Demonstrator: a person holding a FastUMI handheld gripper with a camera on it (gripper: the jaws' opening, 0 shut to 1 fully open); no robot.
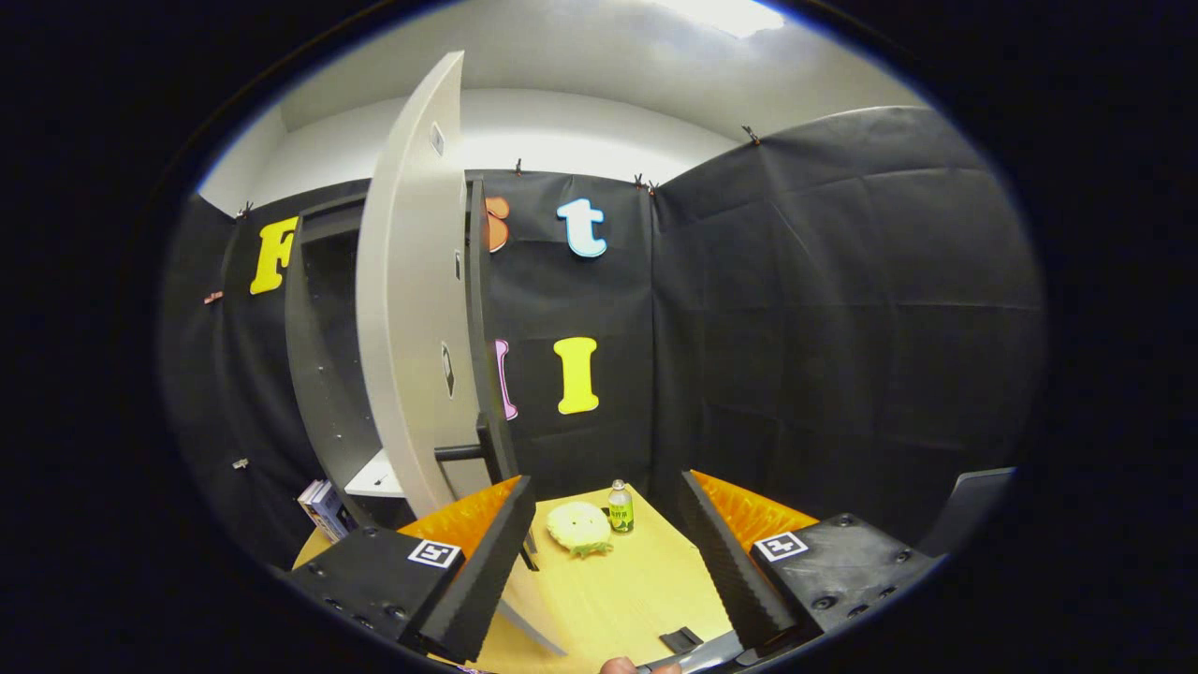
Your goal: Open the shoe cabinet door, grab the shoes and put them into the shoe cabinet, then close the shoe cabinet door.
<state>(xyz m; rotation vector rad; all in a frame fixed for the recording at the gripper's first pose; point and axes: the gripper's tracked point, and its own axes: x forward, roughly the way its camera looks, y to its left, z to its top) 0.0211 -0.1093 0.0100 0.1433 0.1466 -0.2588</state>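
Your gripper [608,562] is wide open, nothing between the fingers; the left finger [477,571] and the right finger [730,562] stand well apart over the wooden table [618,599]; neither touches anything that you can see.

The cabinet [323,356] stands upright ahead and to the left of the fingers, against the black booth wall [842,328]; its door [412,309] is swung open towards you, seen almost edge-on, pale on its face; the door's lower edge runs down just beside the left finger and passes behind it; whether the two touch cannot be told. A dark handle [463,453] juts from the door low down, just above the left fingertip. The cabinet interior is dark; a pale shelf [379,477] shows near its bottom.

Between the fingers and beyond them, on the table, lies a pale yellow-green item [580,529], flattish and rounded; whether it is one of the shoes cannot be told; just beside it on the right stands a small bottle [620,507], upright, green label.

A few books [323,510] stand at the cabinet's foot, left of the left finger. A small dark object [680,640] lies on the table near the right finger's base; a fingertip [618,666] of your hand shows at the bottom, between the finger bases.
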